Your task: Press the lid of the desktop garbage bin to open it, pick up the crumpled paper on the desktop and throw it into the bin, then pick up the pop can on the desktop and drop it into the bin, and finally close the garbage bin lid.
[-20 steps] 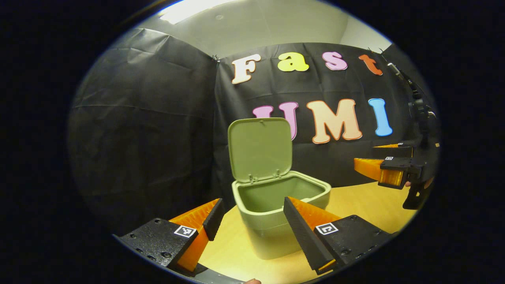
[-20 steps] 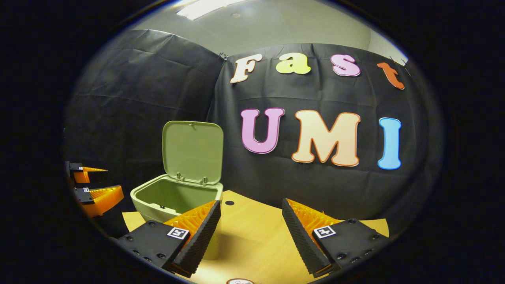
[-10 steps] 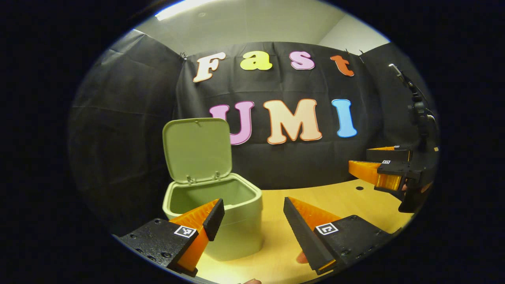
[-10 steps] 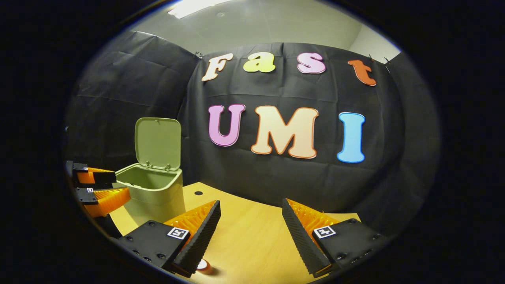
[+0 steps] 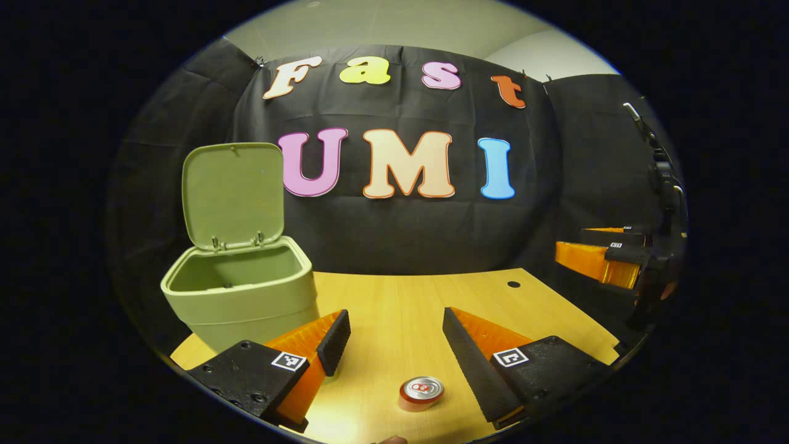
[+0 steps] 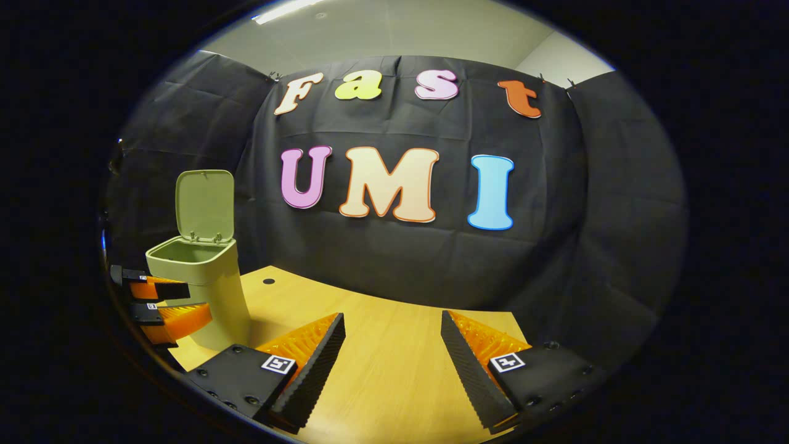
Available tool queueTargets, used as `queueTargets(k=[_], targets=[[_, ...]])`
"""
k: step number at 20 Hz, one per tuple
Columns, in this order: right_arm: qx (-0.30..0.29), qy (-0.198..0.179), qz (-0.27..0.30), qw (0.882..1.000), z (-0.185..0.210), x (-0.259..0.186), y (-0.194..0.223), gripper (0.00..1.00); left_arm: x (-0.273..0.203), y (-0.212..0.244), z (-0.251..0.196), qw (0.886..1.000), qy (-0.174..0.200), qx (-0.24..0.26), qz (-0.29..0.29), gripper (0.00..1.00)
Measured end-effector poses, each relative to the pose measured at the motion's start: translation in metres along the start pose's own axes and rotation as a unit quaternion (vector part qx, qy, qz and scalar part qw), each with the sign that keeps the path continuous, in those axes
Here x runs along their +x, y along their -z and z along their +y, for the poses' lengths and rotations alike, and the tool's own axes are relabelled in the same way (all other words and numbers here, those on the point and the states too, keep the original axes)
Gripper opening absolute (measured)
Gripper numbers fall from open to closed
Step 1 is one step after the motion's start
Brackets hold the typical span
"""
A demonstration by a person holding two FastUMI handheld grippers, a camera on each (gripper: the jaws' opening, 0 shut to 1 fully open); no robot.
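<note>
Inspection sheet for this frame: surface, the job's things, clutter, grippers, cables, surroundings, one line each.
Surface: wooden desktop with a small round hole near its far edge.
Job's things: green bin stands on the desktop, lid up, what shows of the inside looks bare; pop can upright on the desktop between the left gripper's fingers, untouched. Crumpled paper: nothing seen.
Clutter: nothing seen.
Grippers: left gripper jaws open, holding nothing; right gripper jaws open above bare desktop.
Cables: nothing seen.
Surroundings: black cloth wall, pale ceiling above.
</note>
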State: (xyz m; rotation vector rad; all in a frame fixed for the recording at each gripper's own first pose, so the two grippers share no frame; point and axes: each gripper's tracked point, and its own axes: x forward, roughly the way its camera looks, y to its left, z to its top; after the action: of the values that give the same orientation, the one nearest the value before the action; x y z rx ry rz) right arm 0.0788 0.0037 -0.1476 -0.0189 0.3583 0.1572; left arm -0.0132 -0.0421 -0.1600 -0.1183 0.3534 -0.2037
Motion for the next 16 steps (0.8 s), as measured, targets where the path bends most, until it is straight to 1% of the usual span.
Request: queueTargets(k=[6,13,16], targets=[[-0.010,0.027,0.023,0.999,-0.031,-0.017,0.022,0.99,0.014,0.054,-0.022,0.999,0.015,-0.010,0.050,0.94],[-0.022,0.045,0.057,0.997,-0.049,-0.039,0.051,0.99,0.028,0.104,-0.024,0.996,0.009,0.000,0.089,0.92],[-0.028,0.050,0.067,0.996,-0.051,-0.047,0.058,0.99,0.033,0.125,-0.024,0.994,0.010,-0.009,0.109,0.93]])
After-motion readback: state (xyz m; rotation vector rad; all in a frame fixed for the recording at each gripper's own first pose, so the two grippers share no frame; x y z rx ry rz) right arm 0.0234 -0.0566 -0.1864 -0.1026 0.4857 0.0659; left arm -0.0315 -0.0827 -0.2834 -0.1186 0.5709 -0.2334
